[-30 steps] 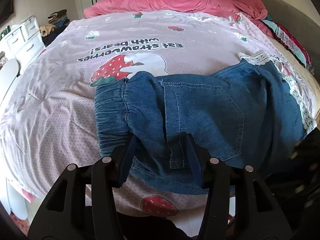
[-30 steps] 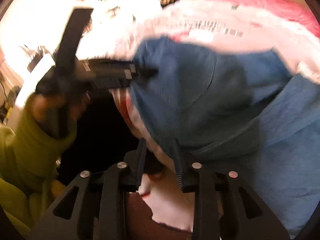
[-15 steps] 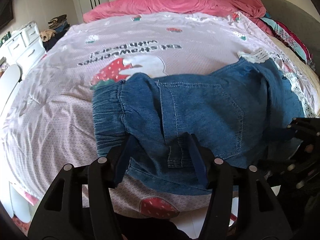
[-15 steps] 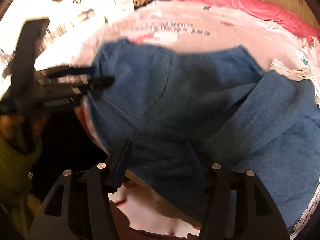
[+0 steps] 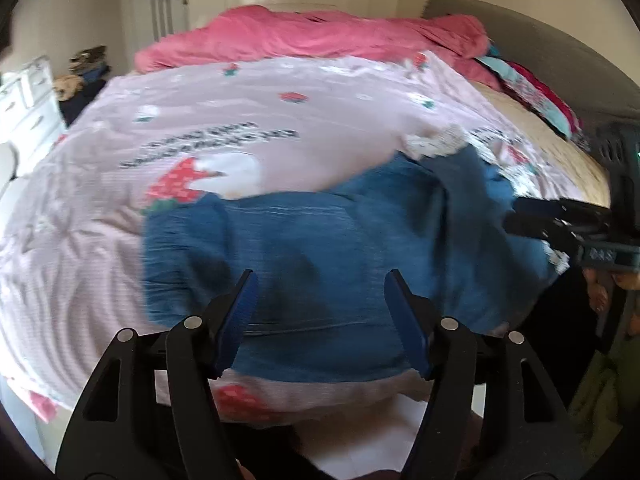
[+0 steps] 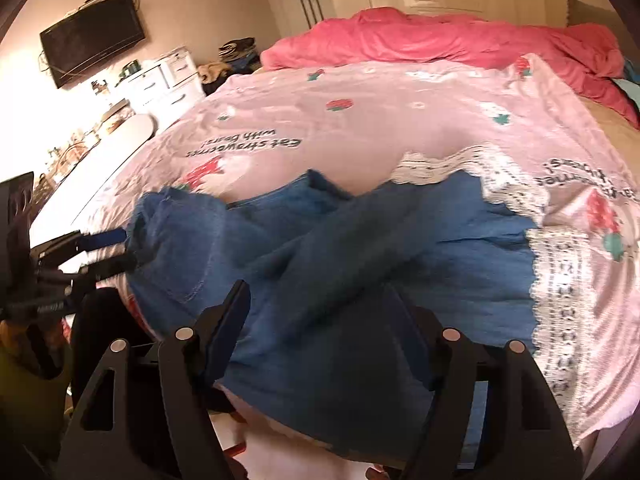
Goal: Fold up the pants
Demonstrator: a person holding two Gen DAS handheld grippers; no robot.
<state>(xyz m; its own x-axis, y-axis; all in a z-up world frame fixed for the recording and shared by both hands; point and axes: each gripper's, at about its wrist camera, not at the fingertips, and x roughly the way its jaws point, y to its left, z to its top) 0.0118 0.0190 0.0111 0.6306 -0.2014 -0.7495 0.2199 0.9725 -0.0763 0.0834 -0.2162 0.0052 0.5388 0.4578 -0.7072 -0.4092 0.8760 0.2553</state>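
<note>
Left wrist view: the left tongs stand wide apart over the near edge of the pants, gripping nothing. The blue denim pants lie bunched on a pink sheet near the foot of the bed. The sheet's black print is too blurred here to read; a strawberry shows beside it. At the right edge the right tongs reach in at the pants' far side; whether they pinch cloth cannot be told from here. A pink duvet is heaped at the head of the bed.

Right wrist view: the right tongs are spread wide with the pants lying between and under the fingers, not clamped. The sheet reads, upside down, "Eat strawberries with bears!". Lace trim borders the pants' legs. At left the left tongs sit at the waistband, gaping. A TV hangs on the wall above white drawers.
</note>
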